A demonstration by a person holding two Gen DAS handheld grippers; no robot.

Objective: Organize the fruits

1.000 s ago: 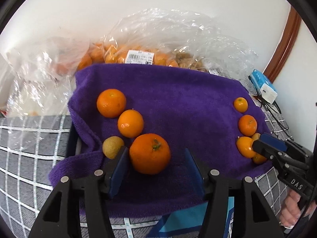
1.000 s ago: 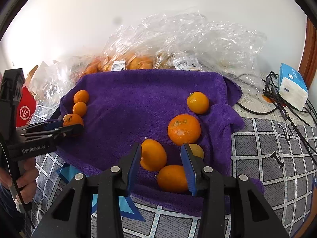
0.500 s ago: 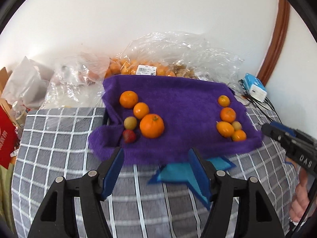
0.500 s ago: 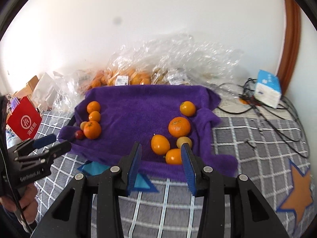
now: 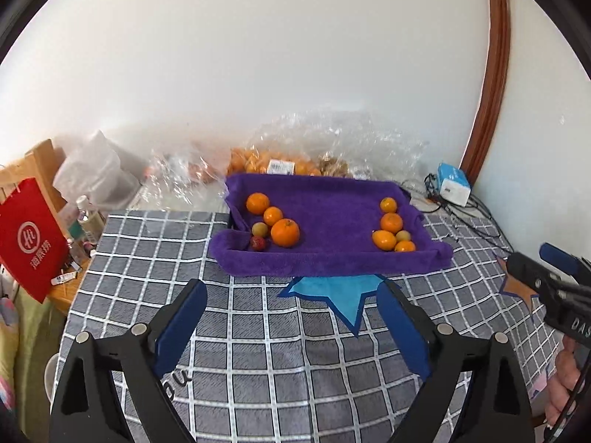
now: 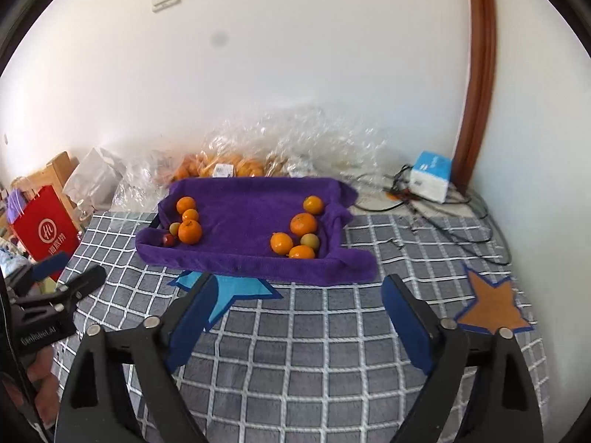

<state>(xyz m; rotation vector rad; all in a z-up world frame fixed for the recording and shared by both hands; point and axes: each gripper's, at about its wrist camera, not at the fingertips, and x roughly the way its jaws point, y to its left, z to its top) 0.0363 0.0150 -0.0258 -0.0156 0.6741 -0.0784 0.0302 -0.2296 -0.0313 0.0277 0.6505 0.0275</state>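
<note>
A purple towel-lined tray [image 5: 332,221] [image 6: 240,217] lies on the checked cloth. At its left end sit three oranges [image 5: 284,232] [image 6: 190,232], a yellow-green fruit [image 5: 259,228] and a small red fruit [image 5: 258,243]. At its right end sit several oranges [image 5: 384,240] [image 6: 303,223] and a yellow-green fruit [image 6: 309,240]. My left gripper [image 5: 291,295] is open and empty, well back from the tray. My right gripper [image 6: 299,291] is open and empty, also back from the tray.
Clear plastic bags of oranges [image 5: 266,160] [image 6: 221,164] lie behind the tray by the wall. A blue-white box [image 6: 431,175] and cables [image 6: 443,217] sit at the right. A red bag [image 5: 27,236] hangs left. Blue [image 5: 332,291] and orange stars [image 6: 493,306] mark the cloth.
Both grippers have pulled far back and up from the tray. The right gripper, which framed an orange, has opened wider and is empty. The fruit stays in place.
</note>
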